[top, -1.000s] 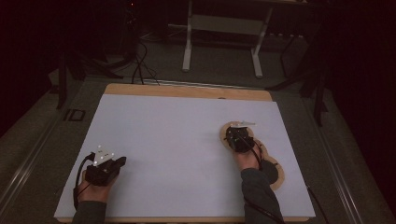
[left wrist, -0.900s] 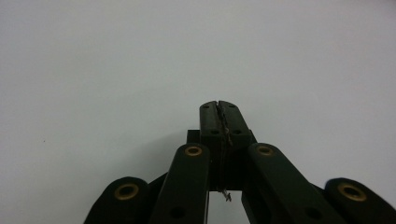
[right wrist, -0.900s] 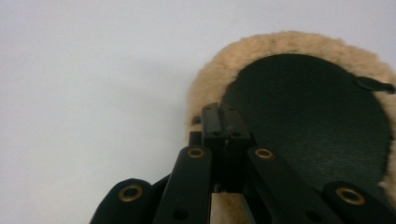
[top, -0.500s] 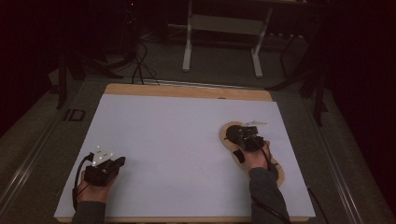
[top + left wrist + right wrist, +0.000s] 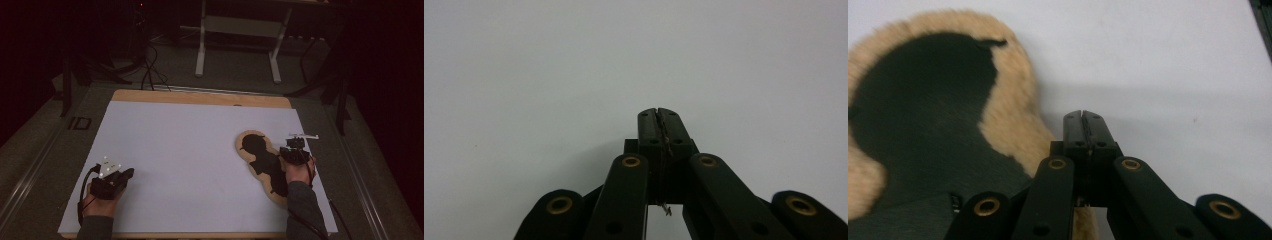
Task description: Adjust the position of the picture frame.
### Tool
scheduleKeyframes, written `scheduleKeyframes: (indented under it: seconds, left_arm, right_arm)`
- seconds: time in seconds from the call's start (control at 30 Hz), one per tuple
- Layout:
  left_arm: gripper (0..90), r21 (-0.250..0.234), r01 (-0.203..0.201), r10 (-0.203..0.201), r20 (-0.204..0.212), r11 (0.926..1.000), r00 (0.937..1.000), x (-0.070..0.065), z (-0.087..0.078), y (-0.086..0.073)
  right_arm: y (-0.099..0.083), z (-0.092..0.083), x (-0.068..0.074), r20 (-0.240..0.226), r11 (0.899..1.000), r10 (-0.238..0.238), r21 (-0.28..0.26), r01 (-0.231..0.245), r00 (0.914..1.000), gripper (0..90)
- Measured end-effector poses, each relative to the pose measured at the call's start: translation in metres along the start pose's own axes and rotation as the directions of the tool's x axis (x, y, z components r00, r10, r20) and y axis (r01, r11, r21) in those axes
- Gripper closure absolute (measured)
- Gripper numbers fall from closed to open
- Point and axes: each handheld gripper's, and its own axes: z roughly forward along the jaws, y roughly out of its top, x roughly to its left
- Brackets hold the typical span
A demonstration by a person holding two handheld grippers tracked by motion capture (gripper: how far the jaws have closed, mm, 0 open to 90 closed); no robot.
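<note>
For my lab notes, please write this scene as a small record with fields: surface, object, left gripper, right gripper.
surface: white sheet over a wooden table
object: tan fleece pad with black centre, lying flat at the sheet's right side
left gripper: shut, holding nothing, over bare sheet at the near left
right gripper: shut, holding nothing, at the pad's right edge, tips over the white sheet

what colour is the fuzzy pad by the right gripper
Black in the middle with a tan fleecy border; the fuzzy pad shows best in the right gripper view.
</note>
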Motion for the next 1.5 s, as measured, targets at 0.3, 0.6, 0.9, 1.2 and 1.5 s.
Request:
scheduleKeyframes:
  seconds: [0.3,0.6,0.9,1.2,1.5]
  left_arm:
    - [90.0,0.002,0.002,-0.002,0.003,1.0,1.0,0.001,-0.001,-0.001]
    - [90.0,0.004,0.004,-0.004,0.005,1.0,1.0,0.001,0.0,-0.001]
    - [90.0,0.002,0.003,-0.003,0.005,1.0,1.0,0.001,0.0,0.0]
    - [90.0,-0.001,0.001,-0.001,0.007,1.0,1.0,0.0,0.0,0.0]
    - [90.0,-0.009,0.008,-0.007,0.014,0.9999,0.9999,0.001,-0.001,0.0]
  right_arm:
    - [-0.009,0.007,-0.008,0.047,0.996,0.051,0.07,-0.054,0.9976,90.0]
    - [-0.011,0.008,0.0,0.015,0.996,0.064,0.057,-0.065,0.9978,90.0]
    - [-0.007,0.015,0.038,-0.054,0.998,-0.009,0.06,0.012,0.9985,90.0]
    - [-0.004,0.019,0.072,-0.117,0.99,-0.111,0.073,0.119,0.987,90.0]
    - [-0.006,0.01,0.073,-0.178,0.987,-0.141,0.056,0.153,0.974,90.0]
